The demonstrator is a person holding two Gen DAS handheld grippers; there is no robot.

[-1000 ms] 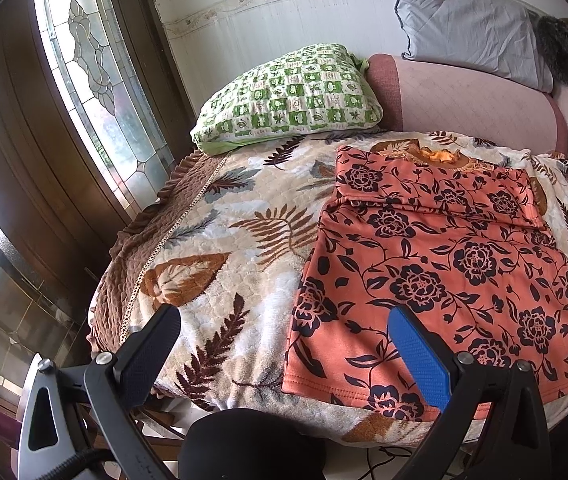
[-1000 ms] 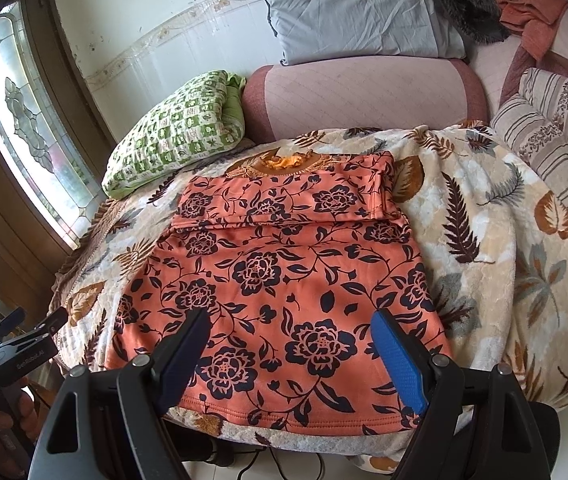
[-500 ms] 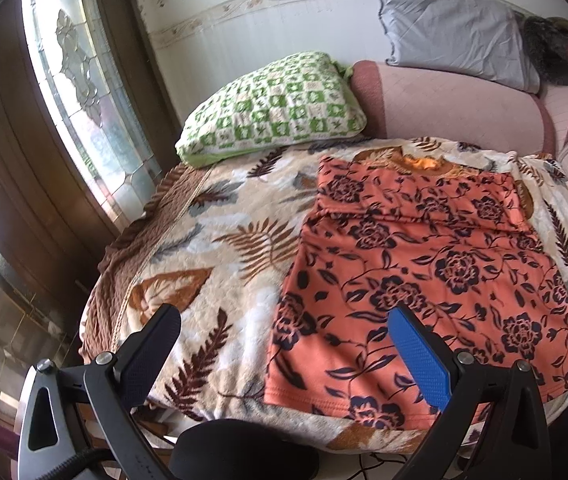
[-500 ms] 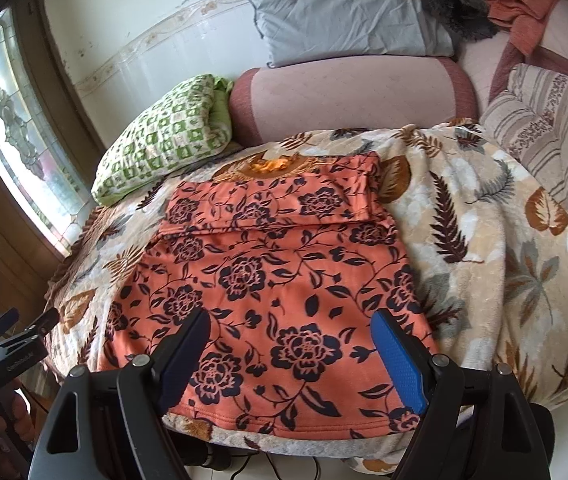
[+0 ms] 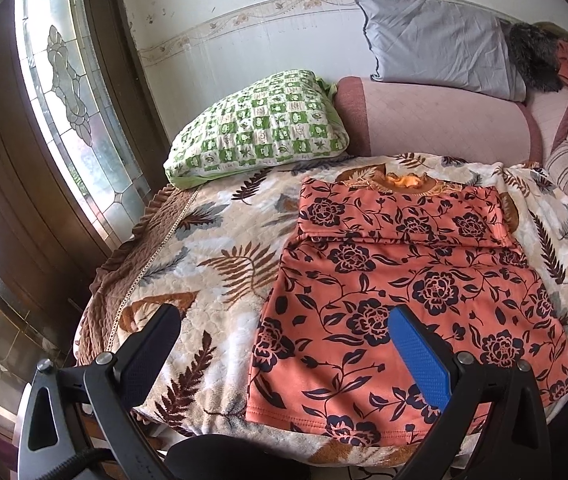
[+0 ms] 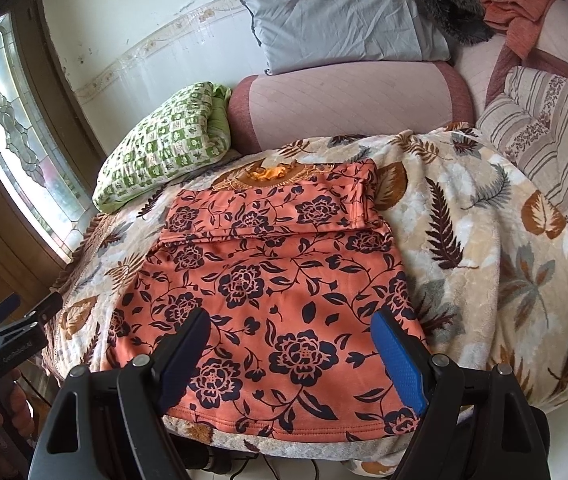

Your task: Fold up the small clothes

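Observation:
An orange top with dark flower print (image 5: 396, 280) lies flat on a leaf-patterned blanket (image 5: 211, 256), its sleeves folded across the chest near the collar. It also shows in the right wrist view (image 6: 267, 292). My left gripper (image 5: 284, 348) is open and empty, held above the garment's near left hem corner. My right gripper (image 6: 292, 344) is open and empty above the near hem, toward its right side. The left gripper's body (image 6: 7, 344) shows at the left edge of the right wrist view.
A green checked pillow (image 5: 259, 136) lies at the blanket's far left. A pink sofa back (image 5: 436, 120) with a grey pillow (image 5: 436, 52) stands behind. A striped cushion (image 6: 544, 128) sits at right. A stained-glass window (image 5: 71, 92) is at left.
Both grippers have pulled back and up a little from the garment; more of the wall and pillows shows. The garment has not moved.

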